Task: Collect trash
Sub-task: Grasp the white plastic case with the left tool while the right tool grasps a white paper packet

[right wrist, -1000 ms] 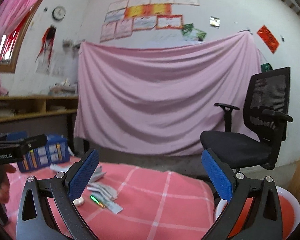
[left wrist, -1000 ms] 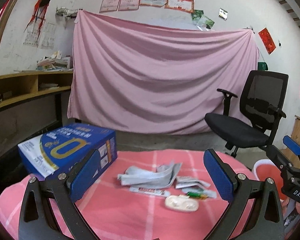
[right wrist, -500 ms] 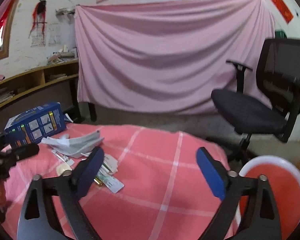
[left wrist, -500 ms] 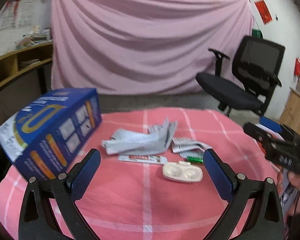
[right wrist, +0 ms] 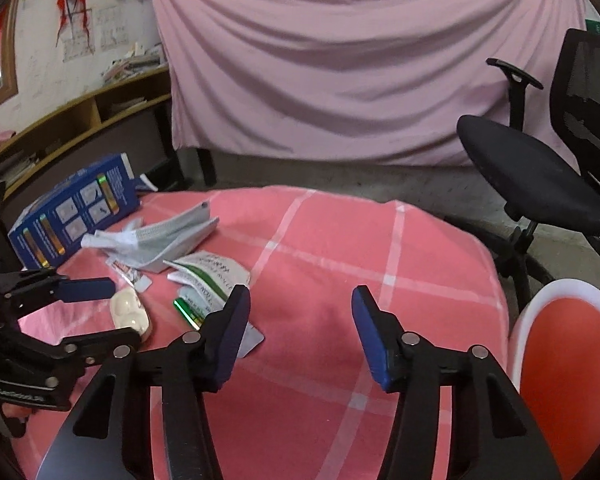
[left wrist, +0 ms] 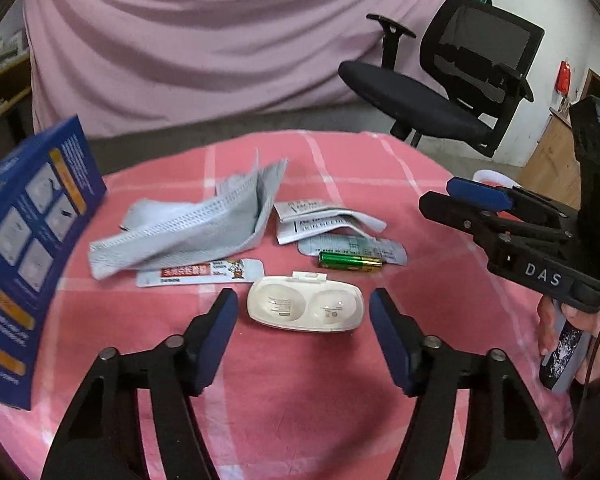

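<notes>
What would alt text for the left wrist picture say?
A hand-held left gripper hangs over a pink checked tablecloth, its jaws, which have just been closing, either side of a white plastic case without touching it. Behind lie a green battery, torn packets and a grey mask.

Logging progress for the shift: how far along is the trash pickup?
Nothing looks collected yet. The grey mask, battery, wrappers and white case all lie on the pink cloth. Both hand-held grippers, left and right, have been closing, empty. Everything remains.
</notes>
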A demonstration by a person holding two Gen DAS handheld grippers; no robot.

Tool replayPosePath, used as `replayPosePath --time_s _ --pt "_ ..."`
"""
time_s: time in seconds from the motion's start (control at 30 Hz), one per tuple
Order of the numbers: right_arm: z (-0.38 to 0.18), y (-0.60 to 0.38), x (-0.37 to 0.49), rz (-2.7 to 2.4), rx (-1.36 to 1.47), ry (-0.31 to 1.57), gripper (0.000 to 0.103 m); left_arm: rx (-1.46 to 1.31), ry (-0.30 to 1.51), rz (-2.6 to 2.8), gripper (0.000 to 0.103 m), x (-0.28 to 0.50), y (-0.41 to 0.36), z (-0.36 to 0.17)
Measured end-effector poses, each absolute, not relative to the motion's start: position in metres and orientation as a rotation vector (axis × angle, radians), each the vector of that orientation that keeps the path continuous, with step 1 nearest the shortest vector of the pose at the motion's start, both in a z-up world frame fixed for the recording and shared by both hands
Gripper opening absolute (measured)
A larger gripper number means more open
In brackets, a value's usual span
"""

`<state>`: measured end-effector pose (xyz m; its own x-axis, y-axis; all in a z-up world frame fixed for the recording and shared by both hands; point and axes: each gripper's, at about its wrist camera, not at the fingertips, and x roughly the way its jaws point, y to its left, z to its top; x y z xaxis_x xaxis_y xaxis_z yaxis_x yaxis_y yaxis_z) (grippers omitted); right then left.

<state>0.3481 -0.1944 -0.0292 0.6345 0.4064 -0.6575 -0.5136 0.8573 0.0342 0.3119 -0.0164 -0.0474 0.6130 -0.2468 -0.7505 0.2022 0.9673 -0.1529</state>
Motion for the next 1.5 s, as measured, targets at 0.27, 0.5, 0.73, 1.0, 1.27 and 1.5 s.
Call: replayPosePath --time_s 0.27,0.5,0.73,1.0,1.27,1.5 --pt "-0.039 -0.185 0.356 0.57 -0.2 0.795 0.046 -0.066 0.877 -0.263 0.054 0.313 -0.014 -0.044" --pt "-0.048 -0.173 0.355 0.634 -0.259 0.847 0.046 -0.131 0.879 -0.168 0.053 0.304 0.006 -0.044" --pt "-0.056 -0.163 0.355 0.666 -0.304 0.893 0.044 -0.162 0.878 -0.147 0.054 0.302 0.015 -0.041" --pt "-0.056 -0.157 0.348 0.706 -0.337 0.885 0.021 -0.147 0.879 -0.14 0.053 0.301 0.012 -0.04" --pt "-0.048 -0.16 0.337 0.716 -0.331 0.832 0.016 -0.155 0.868 -0.145 0.053 0.3 0.013 -0.039" --pt "-0.036 -0.158 0.316 0.7 -0.372 0.718 0.014 -0.144 0.795 -0.118 0.053 0.287 0.013 -0.031"
